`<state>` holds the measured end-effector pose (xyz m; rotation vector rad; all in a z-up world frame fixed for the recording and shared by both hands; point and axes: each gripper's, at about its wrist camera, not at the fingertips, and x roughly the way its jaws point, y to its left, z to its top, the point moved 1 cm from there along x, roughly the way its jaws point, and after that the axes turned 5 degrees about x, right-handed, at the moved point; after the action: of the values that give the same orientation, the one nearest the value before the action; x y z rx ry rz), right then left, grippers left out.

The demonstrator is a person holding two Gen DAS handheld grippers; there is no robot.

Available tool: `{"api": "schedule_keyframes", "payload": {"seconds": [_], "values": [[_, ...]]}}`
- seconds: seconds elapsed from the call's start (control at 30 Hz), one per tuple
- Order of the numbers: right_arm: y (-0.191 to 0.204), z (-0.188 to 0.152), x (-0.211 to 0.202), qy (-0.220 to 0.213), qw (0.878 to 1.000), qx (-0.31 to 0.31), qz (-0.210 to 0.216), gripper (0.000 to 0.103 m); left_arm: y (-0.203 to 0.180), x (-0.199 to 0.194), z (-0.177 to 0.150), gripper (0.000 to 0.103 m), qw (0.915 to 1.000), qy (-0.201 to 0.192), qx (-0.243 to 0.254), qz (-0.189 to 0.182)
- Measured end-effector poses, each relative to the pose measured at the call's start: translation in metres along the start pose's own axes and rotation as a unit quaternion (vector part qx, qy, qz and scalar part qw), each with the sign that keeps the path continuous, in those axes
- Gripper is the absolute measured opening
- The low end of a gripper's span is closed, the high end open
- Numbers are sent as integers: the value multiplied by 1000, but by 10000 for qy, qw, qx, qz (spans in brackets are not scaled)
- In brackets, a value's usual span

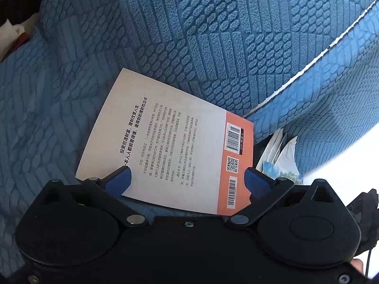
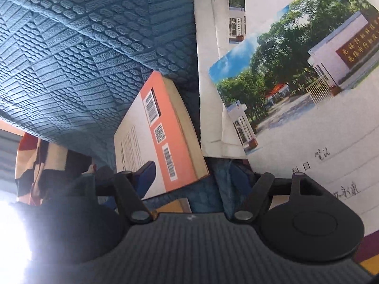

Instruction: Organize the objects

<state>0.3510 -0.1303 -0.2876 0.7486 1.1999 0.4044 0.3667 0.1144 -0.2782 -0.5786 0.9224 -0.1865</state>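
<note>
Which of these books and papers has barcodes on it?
The thick book with the white and orange back cover; the notebooks beside it show a photo of trees and a gate instead.
</note>
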Motion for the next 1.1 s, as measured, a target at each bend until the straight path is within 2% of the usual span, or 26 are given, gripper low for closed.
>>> {"api": "schedule_keyframes", "payload": {"seconds": [0.1,0.2,0.27,0.47,0.6,0.87,1.0,1.1], "values": [[5,1,4,38,10000,-85,17,73,2,0,0,102,10000,-9,-77,-34],[6,3,8,156,9996,-43,227,62,3,0,1,102,9999,-18,-137,-61],[8,4,11,181,9996,-102,215,62,4,-1,1,102,9998,-18,-167,-71],[11,7,24,255,9993,-271,-16,49,5,-3,2,102,9993,22,-350,-97],[11,7,23,240,9990,-342,-137,32,5,-5,2,102,9988,55,-473,-89],[11,8,7,134,9996,-137,222,21,8,-17,-5,102,9947,185,-990,-216],[22,6,-4,12,9986,-166,509,19,12,-31,-11,102,9882,167,-1429,-522],[27,6,-12,-34,9968,-46,801,18,18,-39,-16,102,9799,109,-1812,-828]]}}
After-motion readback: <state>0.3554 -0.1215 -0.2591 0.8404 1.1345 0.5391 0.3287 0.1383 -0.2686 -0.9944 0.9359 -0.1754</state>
